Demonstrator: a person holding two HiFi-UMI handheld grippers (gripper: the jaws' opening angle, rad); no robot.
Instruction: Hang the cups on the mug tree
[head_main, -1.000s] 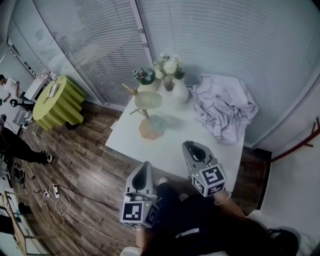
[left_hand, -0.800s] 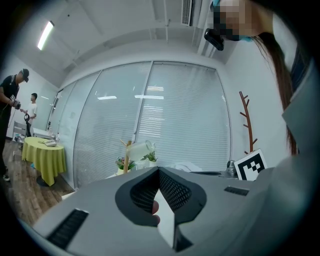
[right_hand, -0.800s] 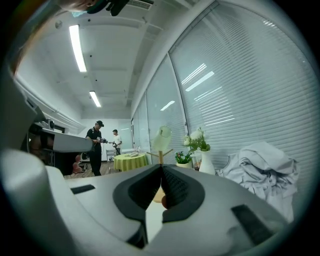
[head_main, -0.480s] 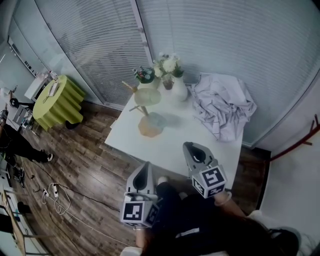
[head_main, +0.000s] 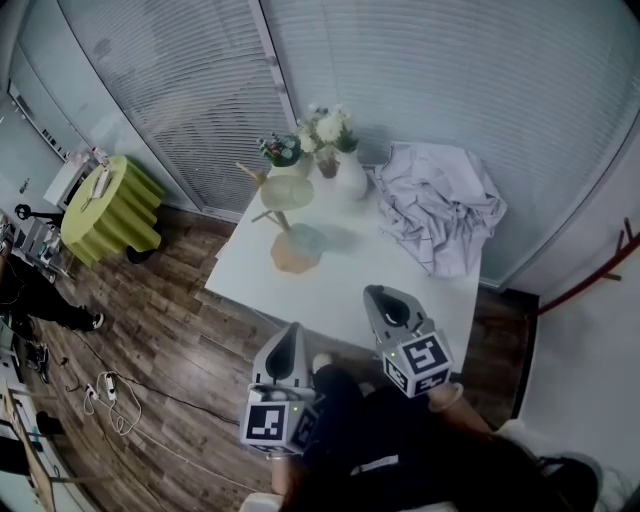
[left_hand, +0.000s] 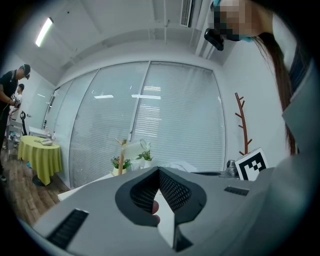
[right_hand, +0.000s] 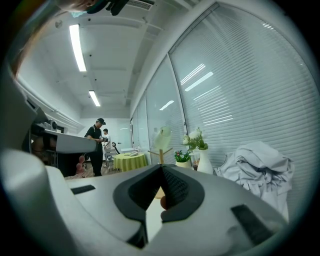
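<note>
The wooden mug tree (head_main: 272, 213) stands at the far left of the white table (head_main: 340, 295). A pale green cup (head_main: 287, 192) hangs on one of its pegs. Low by its round base (head_main: 293, 262) is a bluish cup (head_main: 306, 240). My left gripper (head_main: 290, 332) is shut and empty, just off the table's near edge. My right gripper (head_main: 380, 294) hovers over the near edge, also shut and empty. The left gripper view looks past the closed left gripper (left_hand: 159, 172) to the mug tree (left_hand: 121, 156) far ahead. From the right gripper (right_hand: 161, 167), the hanging cup (right_hand: 162, 136) is seen far off.
White vases of flowers (head_main: 340, 170) and a small potted plant (head_main: 283, 152) stand behind the tree. A crumpled pale cloth (head_main: 440, 205) covers the table's far right. A green-draped round table (head_main: 110, 205), a red coat stand (head_main: 590, 285), floor cables and people at the left surround it.
The head view has shifted a little, so the table and its things sit slightly further left and higher. Both grippers keep their places.
</note>
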